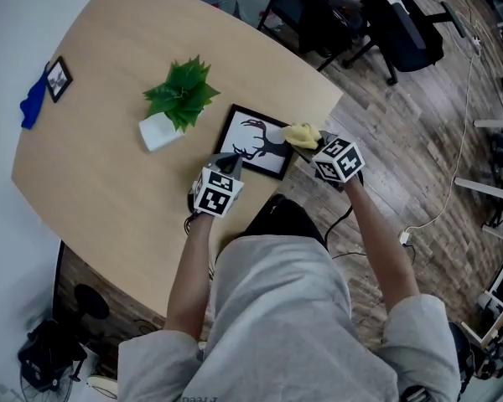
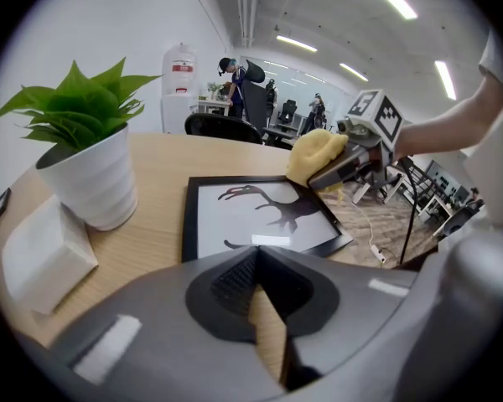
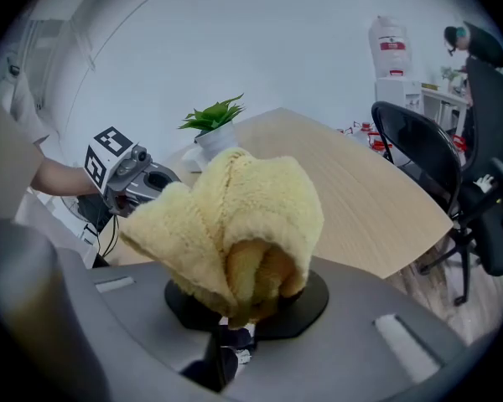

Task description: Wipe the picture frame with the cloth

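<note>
A black picture frame (image 1: 256, 141) with a dark deer silhouette on white lies flat near the table's near edge, also in the left gripper view (image 2: 251, 216). A fluffy yellow cloth (image 1: 299, 134) rests over its right corner, bunched in my right gripper (image 1: 312, 145), which is shut on it. In the right gripper view the cloth (image 3: 235, 216) hides the fingertips of that gripper (image 3: 250, 285). My left gripper (image 1: 228, 166) sits at the frame's near left corner; its jaws (image 2: 256, 254) meet at the tips with nothing between them. The frame's near edge is hidden behind them.
A green plant in a white pot (image 1: 180, 95) stands left of the frame, with a white block (image 2: 42, 249) beside it. A small frame (image 1: 58, 78) and blue cloth (image 1: 33, 103) lie at the far left edge. Office chairs (image 1: 386, 15) stand beyond the table.
</note>
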A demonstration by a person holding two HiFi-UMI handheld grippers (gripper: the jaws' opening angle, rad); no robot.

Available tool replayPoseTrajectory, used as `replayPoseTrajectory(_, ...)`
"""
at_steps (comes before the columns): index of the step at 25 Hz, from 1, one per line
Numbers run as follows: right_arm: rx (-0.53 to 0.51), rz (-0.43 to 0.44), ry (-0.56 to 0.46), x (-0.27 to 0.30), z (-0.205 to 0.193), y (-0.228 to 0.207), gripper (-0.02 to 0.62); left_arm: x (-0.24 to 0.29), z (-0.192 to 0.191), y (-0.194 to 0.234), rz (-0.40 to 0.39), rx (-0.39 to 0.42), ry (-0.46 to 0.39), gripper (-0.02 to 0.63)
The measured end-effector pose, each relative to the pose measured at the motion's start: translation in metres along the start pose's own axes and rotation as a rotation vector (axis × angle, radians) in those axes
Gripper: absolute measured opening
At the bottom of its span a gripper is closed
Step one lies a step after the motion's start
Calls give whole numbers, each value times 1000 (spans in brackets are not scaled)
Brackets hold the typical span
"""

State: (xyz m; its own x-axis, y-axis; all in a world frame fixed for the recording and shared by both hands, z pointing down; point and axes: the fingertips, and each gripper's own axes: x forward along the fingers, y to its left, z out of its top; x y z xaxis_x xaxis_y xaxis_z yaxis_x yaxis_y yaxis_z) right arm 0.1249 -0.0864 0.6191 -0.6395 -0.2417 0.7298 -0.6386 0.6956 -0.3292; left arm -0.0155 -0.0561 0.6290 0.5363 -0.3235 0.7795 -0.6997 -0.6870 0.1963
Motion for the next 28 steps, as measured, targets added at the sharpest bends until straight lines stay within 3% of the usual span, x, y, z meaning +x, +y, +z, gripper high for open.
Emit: replayPoseTrajectory(28,-8,85,9,11,-26,75,37,-1,-1,0,9,11,-1,51)
